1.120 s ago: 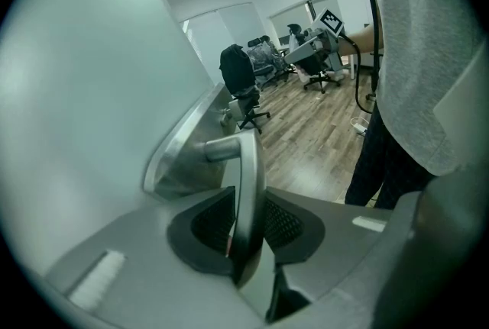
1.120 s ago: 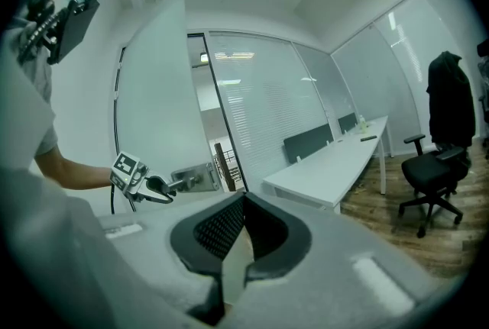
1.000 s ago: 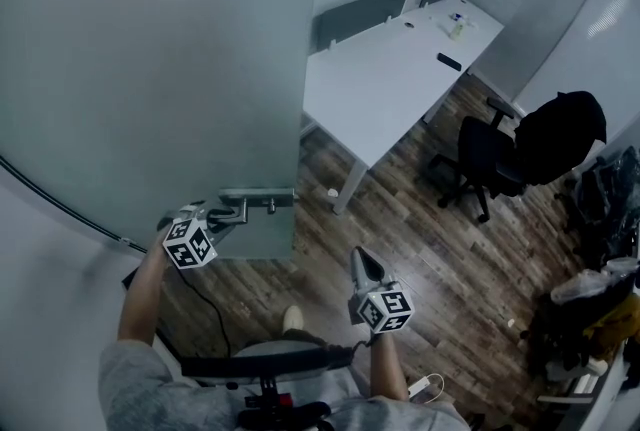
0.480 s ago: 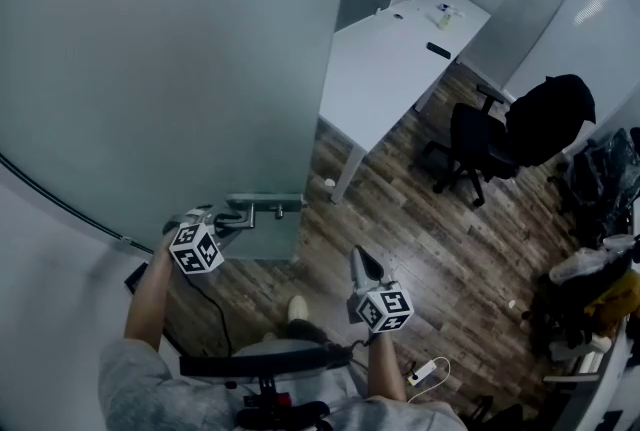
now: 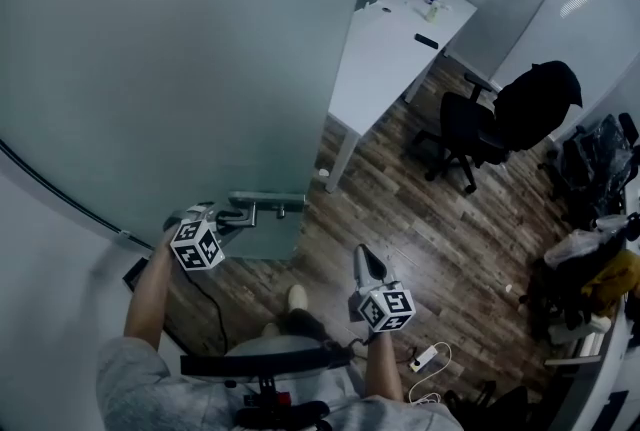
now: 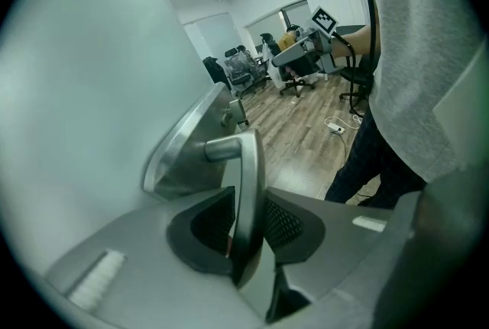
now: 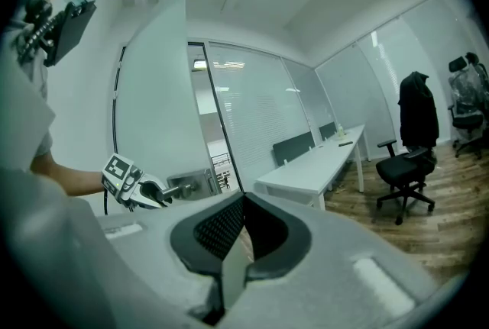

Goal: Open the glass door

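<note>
The frosted glass door (image 5: 180, 69) fills the left of the head view, and its metal lever handle (image 5: 243, 211) sits near its lower edge. My left gripper (image 5: 226, 216) is shut on that handle. In the left gripper view the lever (image 6: 247, 175) stands upright between the pads of the left gripper (image 6: 246, 232), whose jaws have just eased open slightly with the lever still pressed between them. My right gripper (image 5: 363, 257) hangs apart over the wood floor, shut and empty; its jaws meet in the right gripper view (image 7: 243, 232), which also shows the left gripper (image 7: 153, 194) on the handle.
A long white desk (image 5: 390, 49) stands beyond the door's edge. A black office chair with a dark jacket (image 5: 500, 124) is to its right. Bags and clutter (image 5: 590, 269) line the right side. A power strip (image 5: 425, 357) and the person's shoe (image 5: 296, 297) are on the floor.
The door's free edge has swung to the right in the head view, with my left gripper still on the handle. The desk and chair have shifted right and up. My right gripper has moved slightly right.
</note>
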The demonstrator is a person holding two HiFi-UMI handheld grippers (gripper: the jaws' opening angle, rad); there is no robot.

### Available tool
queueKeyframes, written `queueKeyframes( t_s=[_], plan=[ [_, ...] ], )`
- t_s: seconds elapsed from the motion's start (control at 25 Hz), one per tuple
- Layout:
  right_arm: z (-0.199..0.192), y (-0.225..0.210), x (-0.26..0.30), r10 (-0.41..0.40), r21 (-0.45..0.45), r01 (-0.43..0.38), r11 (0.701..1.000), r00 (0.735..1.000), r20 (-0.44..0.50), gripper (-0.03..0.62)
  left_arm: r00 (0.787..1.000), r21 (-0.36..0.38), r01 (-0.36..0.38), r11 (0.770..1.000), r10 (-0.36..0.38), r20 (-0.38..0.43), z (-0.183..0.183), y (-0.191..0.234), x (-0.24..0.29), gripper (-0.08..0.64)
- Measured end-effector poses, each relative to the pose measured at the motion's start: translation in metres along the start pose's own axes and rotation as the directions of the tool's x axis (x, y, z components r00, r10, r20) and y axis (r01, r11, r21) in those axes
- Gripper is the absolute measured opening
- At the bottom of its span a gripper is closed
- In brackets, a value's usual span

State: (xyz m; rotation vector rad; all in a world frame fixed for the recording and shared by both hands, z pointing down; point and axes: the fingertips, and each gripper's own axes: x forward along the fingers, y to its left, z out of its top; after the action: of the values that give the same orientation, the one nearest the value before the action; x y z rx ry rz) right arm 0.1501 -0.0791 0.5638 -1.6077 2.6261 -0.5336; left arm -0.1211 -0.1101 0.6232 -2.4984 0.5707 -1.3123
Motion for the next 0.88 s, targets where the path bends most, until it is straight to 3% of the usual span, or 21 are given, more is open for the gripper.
queueKeyframes(
  t_s=[0.88],
  plan=[
    [-0.027, 0.056, -0.081, -0.058, -0.007, 0.058, 0.998, 0.998, 0.031, 0.002, 0.997, 0.098, 0.062, 0.993, -0.066, 0.045, 0.008, -0.079, -0.033, 0.083]
  ],
)
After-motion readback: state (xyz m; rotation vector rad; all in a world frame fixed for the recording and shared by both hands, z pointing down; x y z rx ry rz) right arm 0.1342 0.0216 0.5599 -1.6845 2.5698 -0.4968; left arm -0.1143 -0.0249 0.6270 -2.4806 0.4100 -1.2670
